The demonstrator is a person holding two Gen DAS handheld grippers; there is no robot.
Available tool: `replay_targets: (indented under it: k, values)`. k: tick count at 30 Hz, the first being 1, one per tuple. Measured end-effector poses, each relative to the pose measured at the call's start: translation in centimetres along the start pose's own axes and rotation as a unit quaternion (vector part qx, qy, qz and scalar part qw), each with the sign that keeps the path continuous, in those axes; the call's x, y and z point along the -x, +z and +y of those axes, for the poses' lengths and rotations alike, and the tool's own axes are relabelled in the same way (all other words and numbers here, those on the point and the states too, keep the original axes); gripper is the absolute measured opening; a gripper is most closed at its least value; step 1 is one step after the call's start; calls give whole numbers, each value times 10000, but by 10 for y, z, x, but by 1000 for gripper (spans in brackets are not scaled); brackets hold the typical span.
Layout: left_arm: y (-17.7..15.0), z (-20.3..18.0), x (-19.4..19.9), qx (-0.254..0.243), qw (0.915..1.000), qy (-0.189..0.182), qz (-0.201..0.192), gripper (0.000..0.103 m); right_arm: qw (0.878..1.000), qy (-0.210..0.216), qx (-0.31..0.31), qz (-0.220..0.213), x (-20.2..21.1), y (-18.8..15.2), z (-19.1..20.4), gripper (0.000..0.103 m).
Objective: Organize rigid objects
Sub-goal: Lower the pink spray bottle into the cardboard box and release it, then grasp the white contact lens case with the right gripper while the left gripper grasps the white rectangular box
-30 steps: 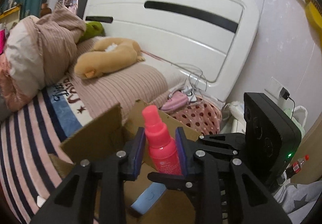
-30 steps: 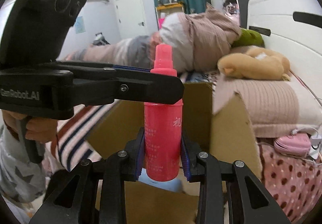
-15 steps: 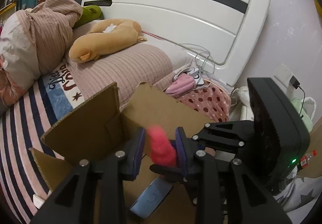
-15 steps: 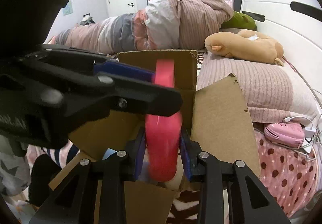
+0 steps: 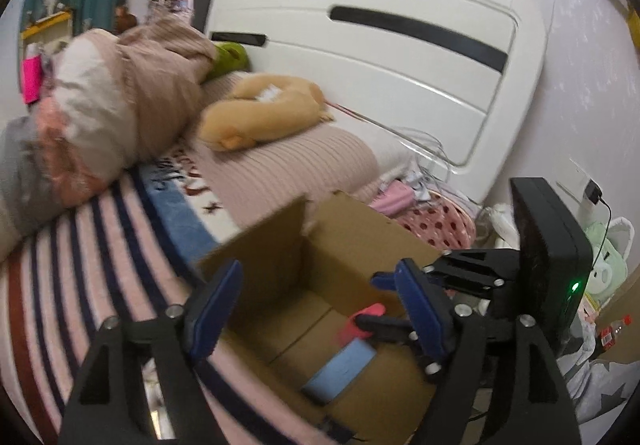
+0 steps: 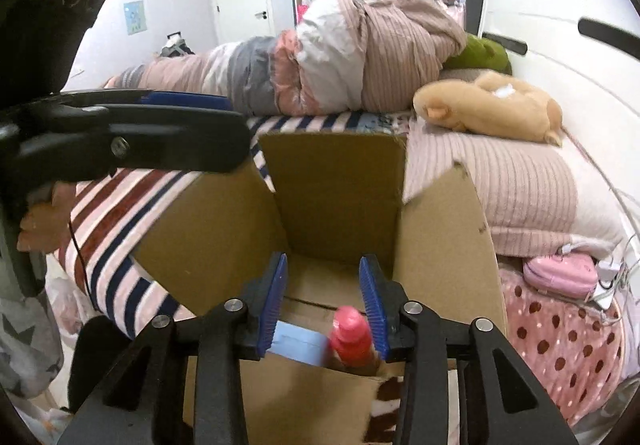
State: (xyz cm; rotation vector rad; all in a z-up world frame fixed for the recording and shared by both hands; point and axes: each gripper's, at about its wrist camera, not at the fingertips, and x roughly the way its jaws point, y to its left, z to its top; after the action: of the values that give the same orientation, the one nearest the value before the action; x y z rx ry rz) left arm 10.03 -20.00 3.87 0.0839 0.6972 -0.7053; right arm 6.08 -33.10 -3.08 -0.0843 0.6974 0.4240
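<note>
An open cardboard box (image 5: 360,233) (image 6: 224,229) stands on the bed edge. A pink spray bottle (image 6: 351,339) (image 5: 362,319) lies loose inside it, next to a light blue flat object (image 5: 340,369) (image 6: 298,339). My right gripper (image 6: 323,301) is open just above the bottle, not touching it. My left gripper (image 5: 316,309) is open and empty above the box's near side. The right gripper's body shows at the right of the left wrist view (image 5: 548,257).
A tan plush toy (image 5: 260,113) (image 6: 488,109) lies on a striped pillow. Rolled bedding (image 6: 320,57) lies behind the box. A white headboard (image 5: 400,57) stands at the right. A pink case (image 6: 560,273) with cables lies on a dotted cover.
Both grippers were shut on the pink bottle above the box. They lowered it in and opened; the bottle now lies loose inside the box, and the left gripper has pulled back.
</note>
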Motion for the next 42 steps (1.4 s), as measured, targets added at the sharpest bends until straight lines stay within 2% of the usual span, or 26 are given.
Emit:
replay_targets:
  k: [4,10,14,17,24,25,26,28,31,34,42]
  values:
    - [-10,27,38,130,9988,430,-170,77,9994,134,146,-277,12,9,27,36]
    - [-43,80,89,356,9930,1090,-273,77,9958,657,329,-550,15,25,82,36]
    - [-78,118,109,577,9882,1400,-216,77,9940,852,530,-435,-2,31,125,36]
    - [-105,145,112,783,9859,1477,-113,77,9928,955,693,-209,-24,30,158,36]
    - [-156,192,86,1257,9831,1303,265,77,9926,982,559,447,-87,10,188,36]
    - [-161,196,79,1282,9838,1208,319,79,9930,934,498,527,-96,6,189,36]
    - [-165,199,76,1288,9844,1144,350,84,9934,869,445,606,-105,3,188,36]
    - [-173,203,63,1258,9861,1006,398,87,9941,621,363,813,-127,-5,184,36]
    - [-177,209,40,1223,9884,749,497,87,9943,276,310,983,-149,-17,177,36]
    - [-176,214,14,1207,9889,617,611,87,9938,104,164,1097,-169,-24,164,36]
    - [-179,228,-51,1256,9872,220,955,87,9913,222,-3,1295,-200,-32,149,36]
